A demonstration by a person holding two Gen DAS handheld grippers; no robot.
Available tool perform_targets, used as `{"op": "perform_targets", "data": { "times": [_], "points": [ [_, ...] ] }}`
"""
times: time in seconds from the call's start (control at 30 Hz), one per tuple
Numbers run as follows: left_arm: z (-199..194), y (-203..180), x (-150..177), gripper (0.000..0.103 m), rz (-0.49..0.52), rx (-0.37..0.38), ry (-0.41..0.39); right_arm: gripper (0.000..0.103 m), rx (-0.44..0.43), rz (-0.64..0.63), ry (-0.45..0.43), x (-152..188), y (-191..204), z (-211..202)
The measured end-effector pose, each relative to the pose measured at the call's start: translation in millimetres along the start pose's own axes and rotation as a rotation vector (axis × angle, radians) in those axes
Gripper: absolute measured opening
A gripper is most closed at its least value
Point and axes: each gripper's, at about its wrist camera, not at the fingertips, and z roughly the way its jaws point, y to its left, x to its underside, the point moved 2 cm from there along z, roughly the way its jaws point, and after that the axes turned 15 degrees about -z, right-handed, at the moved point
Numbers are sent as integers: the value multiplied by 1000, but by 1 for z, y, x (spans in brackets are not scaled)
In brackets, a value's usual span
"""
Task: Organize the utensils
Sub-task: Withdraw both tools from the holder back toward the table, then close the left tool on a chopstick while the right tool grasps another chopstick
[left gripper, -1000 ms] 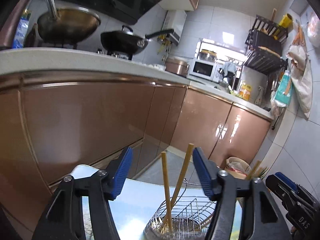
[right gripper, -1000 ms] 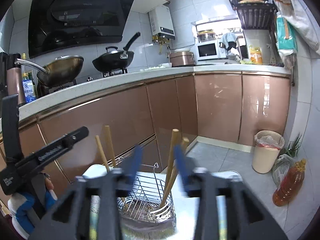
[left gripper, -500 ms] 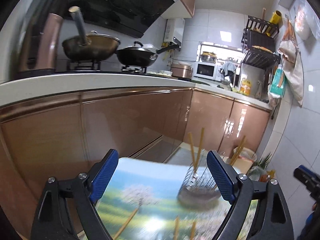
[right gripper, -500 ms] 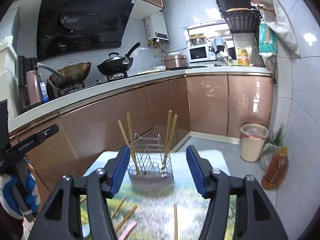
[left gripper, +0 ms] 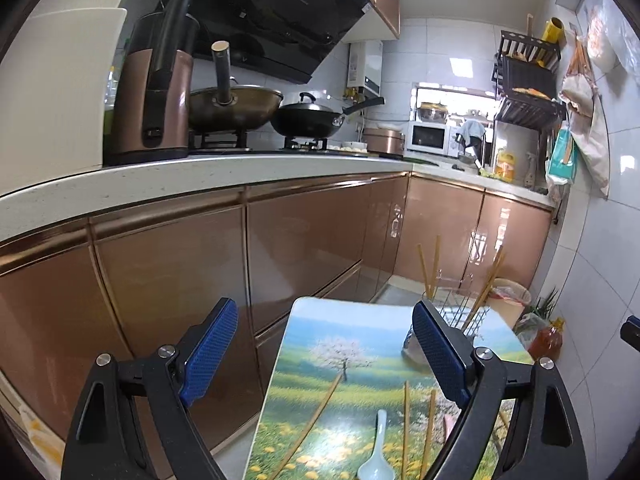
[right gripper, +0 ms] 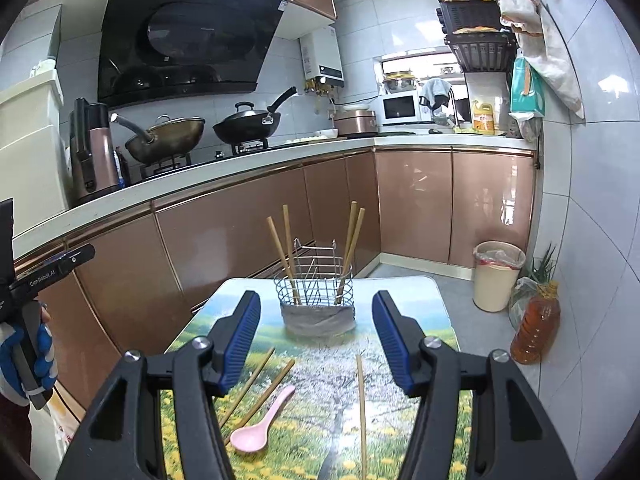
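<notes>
A wire utensil basket (right gripper: 316,300) stands at the far end of a small table with a landscape print (right gripper: 320,420); several wooden chopsticks stand in it. The basket also shows in the left wrist view (left gripper: 460,312), partly behind a finger. Loose chopsticks (right gripper: 362,412) lie on the table, with a pink spoon (right gripper: 260,424) in the right wrist view and a pale blue spoon (left gripper: 376,456) in the left wrist view. My right gripper (right gripper: 316,344) is open and empty above the table, short of the basket. My left gripper (left gripper: 324,356) is open and empty over the table's left edge.
Copper cabinet fronts (left gripper: 304,240) and a white counter (right gripper: 200,184) with woks run behind the table. A waste bin (right gripper: 498,276) and an oil bottle (right gripper: 534,324) stand on the floor at the right by the tiled wall. A gloved hand (right gripper: 24,356) holds the other gripper at left.
Both grippers have pulled back and up from the basket, so the table top with its loose chopsticks and spoons has come into view. The right gripper's jaws have opened wider.
</notes>
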Motion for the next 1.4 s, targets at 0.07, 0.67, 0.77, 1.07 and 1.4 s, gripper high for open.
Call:
{"op": "perform_targets", "data": {
  "times": [0.07,0.67,0.77,1.07,1.4],
  "points": [
    [1,2,1,86,13,-12,14,56,6,-3,16,2,0,-1],
    [103,11,51,76,76,-111,286,45,-22,49,249,53,-29,78],
    [129,13,65,74,86,-131,341,42,-33,60,291,64,-34,100],
    [212,17,108,62,135,-159,539,35,-89,88,463,100,-47,176],
    [288,26,145,54,185,-152,822,32,-203,37,728,134,-54,266]
  ]
}}
